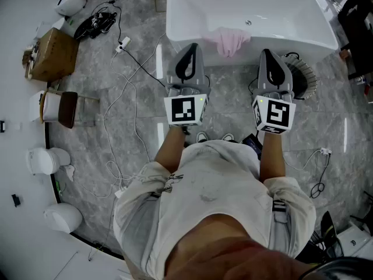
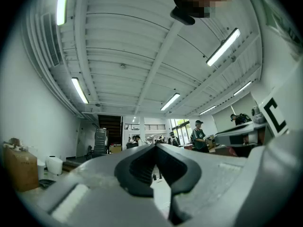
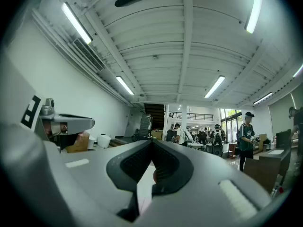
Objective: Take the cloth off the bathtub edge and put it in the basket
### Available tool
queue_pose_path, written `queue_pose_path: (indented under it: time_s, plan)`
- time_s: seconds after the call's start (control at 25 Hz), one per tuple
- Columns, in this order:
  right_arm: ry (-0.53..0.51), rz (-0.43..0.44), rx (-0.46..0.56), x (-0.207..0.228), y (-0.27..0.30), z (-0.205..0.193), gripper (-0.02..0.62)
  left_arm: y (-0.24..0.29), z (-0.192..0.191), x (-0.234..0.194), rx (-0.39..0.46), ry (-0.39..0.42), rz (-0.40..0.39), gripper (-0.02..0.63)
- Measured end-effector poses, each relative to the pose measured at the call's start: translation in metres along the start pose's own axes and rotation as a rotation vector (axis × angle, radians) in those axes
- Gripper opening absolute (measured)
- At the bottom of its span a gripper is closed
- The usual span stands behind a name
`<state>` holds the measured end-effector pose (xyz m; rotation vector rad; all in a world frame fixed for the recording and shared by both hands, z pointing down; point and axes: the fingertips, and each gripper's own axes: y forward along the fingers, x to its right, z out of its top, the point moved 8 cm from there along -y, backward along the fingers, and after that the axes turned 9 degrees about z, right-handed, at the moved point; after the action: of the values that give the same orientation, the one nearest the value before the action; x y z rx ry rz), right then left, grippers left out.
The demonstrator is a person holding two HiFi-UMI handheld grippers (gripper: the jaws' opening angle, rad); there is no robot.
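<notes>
A pink cloth (image 1: 232, 41) hangs over the near edge of the white bathtub (image 1: 192, 16). A round dark basket (image 1: 305, 80) stands on the floor by the tub's right front, partly hidden behind my right gripper (image 1: 268, 55). My left gripper (image 1: 189, 49) is held just left of the cloth and apart from it. Both grippers are tilted upward and shut, with nothing between the jaws. In the left gripper view the left gripper (image 2: 154, 146) has only ceiling and a far hall behind it. The right gripper (image 3: 152, 141) in its own view shows the same; neither view shows cloth or basket.
Grey marble floor with white and black cables (image 1: 131, 98) trailing left of me. A cardboard box (image 1: 55, 54), a small stool (image 1: 63, 108) and white containers (image 1: 44, 159) sit along the left wall. More cables (image 1: 317, 185) lie at the right. Several people stand in the distant hall (image 3: 246, 131).
</notes>
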<state>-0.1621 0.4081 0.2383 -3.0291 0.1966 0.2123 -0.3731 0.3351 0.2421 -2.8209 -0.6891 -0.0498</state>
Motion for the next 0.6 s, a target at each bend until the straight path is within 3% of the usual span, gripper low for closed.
queue_pose_path:
  time_s: [0.6]
  plan:
    - [0.064,-0.023,-0.018,0.032,-0.018,-0.023,0.002,0.005,-0.009,0.036,-0.036,-0.010,-0.008,0.002]
